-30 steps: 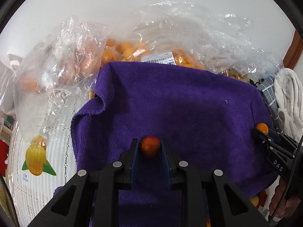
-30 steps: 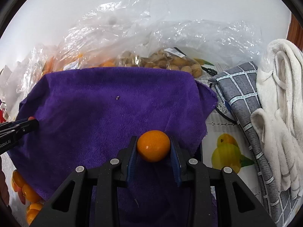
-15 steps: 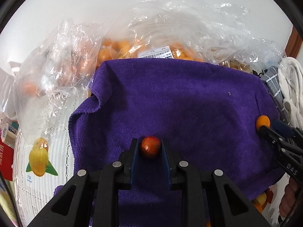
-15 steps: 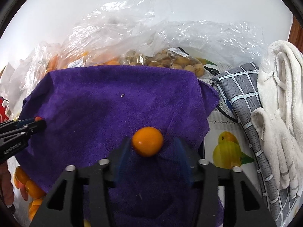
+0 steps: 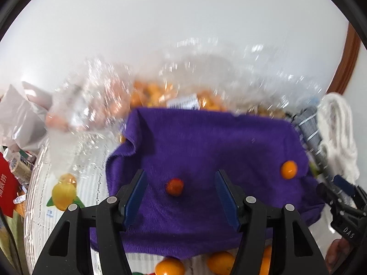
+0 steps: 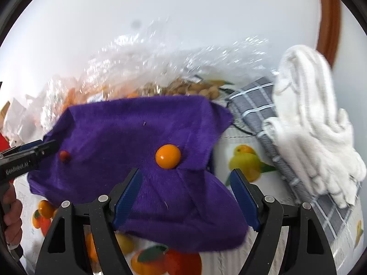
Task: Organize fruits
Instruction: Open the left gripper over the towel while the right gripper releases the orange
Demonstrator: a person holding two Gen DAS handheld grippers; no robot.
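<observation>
A purple towel (image 5: 206, 142) (image 6: 128, 133) lies spread on the table. A small red fruit (image 5: 174, 186) (image 6: 64, 155) rests on it, just ahead of my open left gripper (image 5: 181, 194). An orange kumquat (image 6: 168, 156) (image 5: 289, 170) rests on the towel's right part, just ahead of my open right gripper (image 6: 187, 194). Both grippers are empty and raised behind the fruits. The left gripper's tip shows at the left edge of the right wrist view (image 6: 34, 151). The right gripper shows at the right edge of the left wrist view (image 5: 339, 201).
Clear plastic bags of orange fruits (image 5: 160, 94) and brownish fruits (image 6: 195, 89) lie behind the towel. A grey checked cloth (image 6: 275, 123) and a white towel (image 6: 309, 119) lie at the right. Loose oranges (image 5: 220, 262) sit at the towel's near edge. Boxes and a red pack (image 5: 9, 183) stand at the left.
Both grippers opened and let go of their fruits, which now rest on the purple towel. Both grippers pulled back and up, away from the towel.
</observation>
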